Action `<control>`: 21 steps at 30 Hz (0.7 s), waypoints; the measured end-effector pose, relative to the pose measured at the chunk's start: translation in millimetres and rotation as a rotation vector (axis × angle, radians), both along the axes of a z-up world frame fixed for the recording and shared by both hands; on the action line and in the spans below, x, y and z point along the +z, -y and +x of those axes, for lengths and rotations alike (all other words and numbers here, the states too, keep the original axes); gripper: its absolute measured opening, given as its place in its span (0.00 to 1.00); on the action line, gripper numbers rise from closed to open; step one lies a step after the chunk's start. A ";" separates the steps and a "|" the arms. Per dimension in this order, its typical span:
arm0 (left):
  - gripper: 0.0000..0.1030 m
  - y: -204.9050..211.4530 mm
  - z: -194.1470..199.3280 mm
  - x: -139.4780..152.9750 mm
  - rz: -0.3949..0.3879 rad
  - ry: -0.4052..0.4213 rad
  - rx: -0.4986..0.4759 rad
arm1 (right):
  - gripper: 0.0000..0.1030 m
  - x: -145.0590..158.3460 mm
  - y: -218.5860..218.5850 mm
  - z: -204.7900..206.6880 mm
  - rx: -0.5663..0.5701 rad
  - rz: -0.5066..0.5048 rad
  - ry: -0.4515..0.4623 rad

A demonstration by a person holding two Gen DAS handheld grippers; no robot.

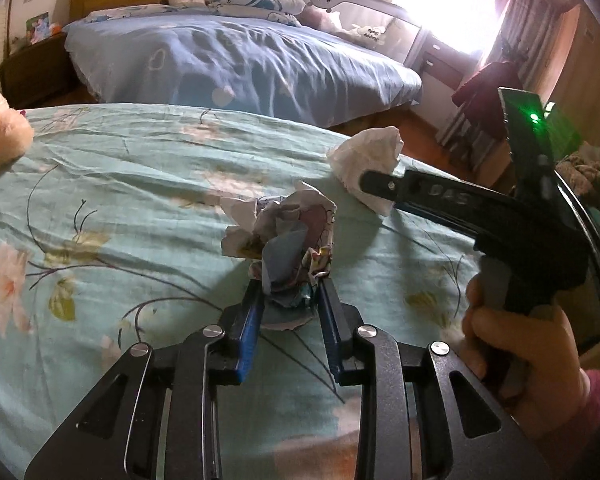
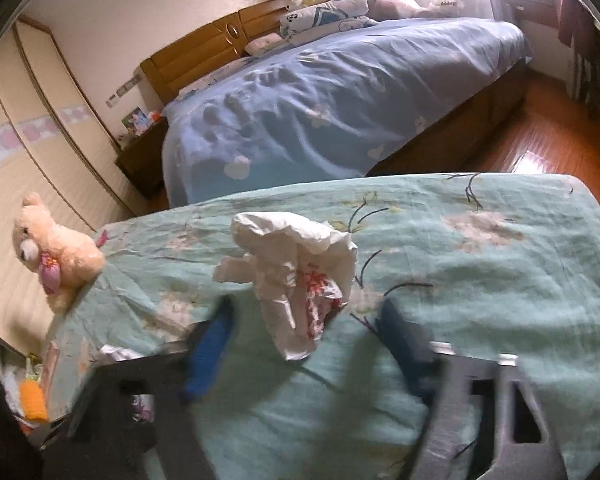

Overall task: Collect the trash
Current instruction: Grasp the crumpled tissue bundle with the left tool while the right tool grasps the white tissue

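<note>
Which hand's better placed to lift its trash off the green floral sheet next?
Left. The left tool is clamped on the crumpled multicoloured paper wad; the right tool only straddles the crumpled white tissue, fingers apart, likely needing to close first.

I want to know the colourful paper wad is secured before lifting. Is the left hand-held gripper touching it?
Touching. The left wrist view shows the left hand-held gripper with both blue fingers pressed against the sides of the crumpled colourful paper.

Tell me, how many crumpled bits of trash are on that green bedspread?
2. A colourful paper wad sits clamped in the left tongs; a white tissue wad lies nearer the bedspread's far edge, between the right tongs. More may be hidden.
</note>
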State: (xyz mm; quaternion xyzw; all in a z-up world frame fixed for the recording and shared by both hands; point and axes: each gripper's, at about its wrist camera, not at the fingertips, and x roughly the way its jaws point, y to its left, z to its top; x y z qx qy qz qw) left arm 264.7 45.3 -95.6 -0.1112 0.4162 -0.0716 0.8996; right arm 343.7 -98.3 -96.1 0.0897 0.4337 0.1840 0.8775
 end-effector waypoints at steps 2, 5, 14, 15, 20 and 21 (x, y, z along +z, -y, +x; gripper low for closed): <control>0.26 0.4 -2.1 0.1 -0.004 -0.003 -0.002 | 0.21 2.7 2.7 -5.3 -0.005 0.005 0.008; 0.26 1.5 -6.8 1.5 -0.011 0.000 -0.005 | 0.19 7.6 9.8 -20.2 -0.011 0.018 0.012; 0.26 22.8 -31.8 7.5 -0.027 0.004 -0.046 | 0.19 17.5 45.5 -89.8 -0.050 0.075 0.012; 0.26 26.1 -35.3 7.8 -0.029 0.003 -0.052 | 0.19 18.0 50.6 -99.0 -0.060 0.076 0.015; 0.26 44.0 -52.1 13.7 -0.027 0.011 -0.083 | 0.19 18.9 68.4 -133.7 -0.092 0.064 0.022; 0.17 48.1 -55.9 15.1 -0.026 0.014 -0.092 | 0.19 18.8 72.2 -140.2 -0.100 0.061 0.023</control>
